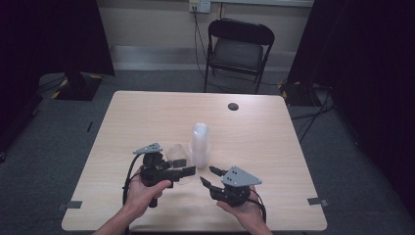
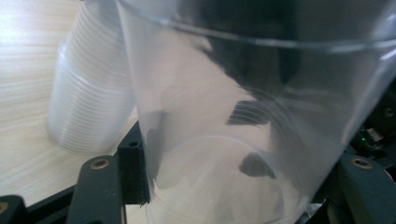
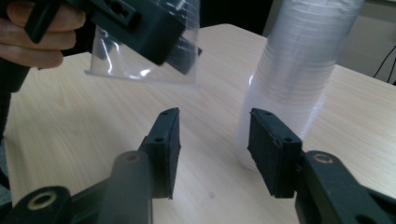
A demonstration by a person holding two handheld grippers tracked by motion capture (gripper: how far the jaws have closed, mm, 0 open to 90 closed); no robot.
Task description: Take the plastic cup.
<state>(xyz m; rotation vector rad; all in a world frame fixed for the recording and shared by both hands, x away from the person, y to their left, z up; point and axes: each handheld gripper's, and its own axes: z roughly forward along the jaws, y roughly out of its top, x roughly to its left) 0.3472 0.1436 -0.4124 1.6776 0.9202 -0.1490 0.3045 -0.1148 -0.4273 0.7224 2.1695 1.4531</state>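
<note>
From above, we hold one clear cup clamped in our left gripper, beside the cup stack. Its own view shows the cup gripped. Our right gripper hangs half-open, empty; placing remains.

Clear plastic on pale wood-grain

Glossy see-through plastic cup; cloudy ribbed cup stack at 12 o'clock; matt wood-look worktop; matt black plastic claw pads.
</note>
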